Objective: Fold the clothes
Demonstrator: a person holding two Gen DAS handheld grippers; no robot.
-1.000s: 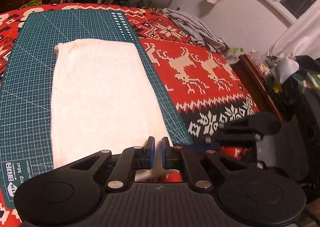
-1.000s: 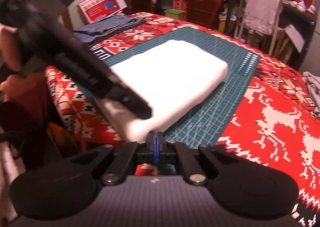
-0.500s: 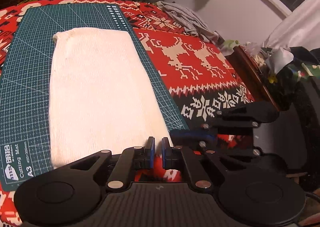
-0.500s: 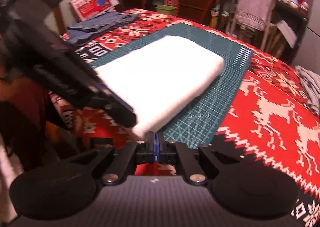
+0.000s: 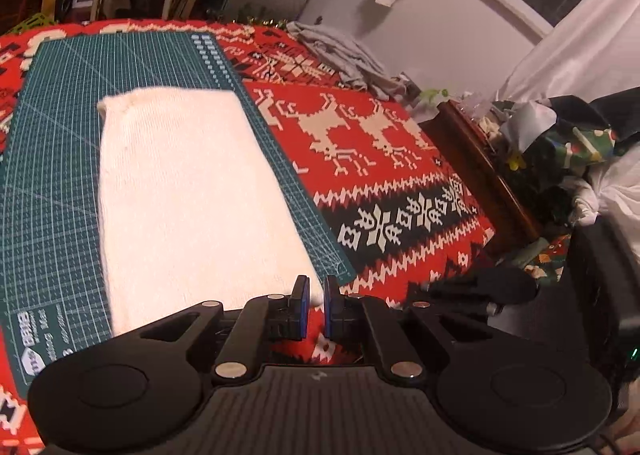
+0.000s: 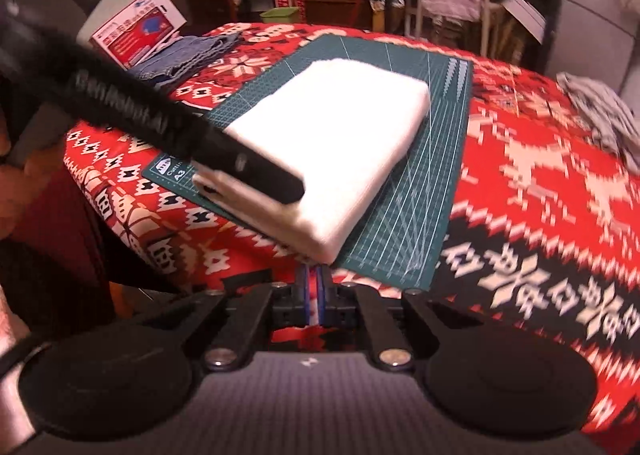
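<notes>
Now, what we saw at this moment:
Garment: we saw a folded white knit garment (image 5: 188,199) lying flat on a green cutting mat (image 5: 52,159), its near end overhanging the mat's front edge.
Mat: it lay on a red reindeer-patterned blanket (image 5: 360,159).
Left gripper: our left gripper (image 5: 316,305) sat at the garment's near right corner, fingers slightly apart, white cloth showing in the gap.
Right gripper: our right gripper (image 6: 314,295) was at the same near corner, blue pads pressed together; we could not tell whether they pinched cloth.
Elsewhere: crumpled grey clothing (image 5: 340,55) lay far right; folded denim (image 6: 188,55) lay far left.
</notes>
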